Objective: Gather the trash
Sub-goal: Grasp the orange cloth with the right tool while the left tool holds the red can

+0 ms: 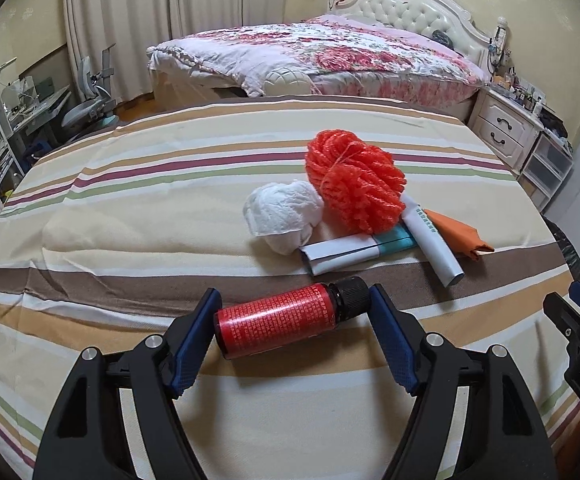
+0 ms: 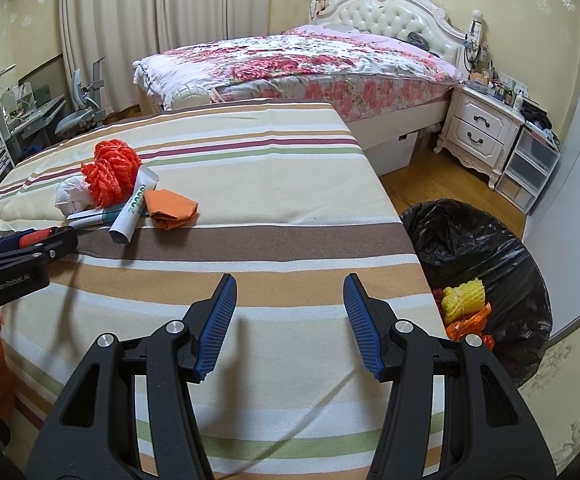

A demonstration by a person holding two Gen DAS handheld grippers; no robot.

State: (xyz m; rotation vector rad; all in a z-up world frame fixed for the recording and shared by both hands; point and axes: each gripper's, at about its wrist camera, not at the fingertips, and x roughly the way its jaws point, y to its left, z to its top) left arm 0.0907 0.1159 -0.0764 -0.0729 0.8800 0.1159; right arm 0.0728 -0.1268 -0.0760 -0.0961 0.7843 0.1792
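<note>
A small red bottle (image 1: 280, 320) with a black cap lies sideways between the fingers of my left gripper (image 1: 294, 316); the pads touch its base and its cap, closed on it just above the striped cloth. Behind it lie a crumpled white tissue (image 1: 282, 216), an orange foam net (image 1: 354, 180), a folded teal-and-white carton (image 1: 354, 250), a white tube (image 1: 434, 240) and an orange wrapper (image 1: 462, 236). My right gripper (image 2: 290, 320) is open and empty above the cloth near the table's right edge. The same pile shows in the right wrist view, with the net (image 2: 112, 172) on top.
A bin with a black bag (image 2: 486, 252) stands on the floor right of the table and holds a yellow foam net (image 2: 464, 294) and orange scraps. A flowered bed (image 2: 298, 64) lies behind, a white nightstand (image 2: 482, 128) at the right, a desk and chair (image 2: 78, 108) at the left.
</note>
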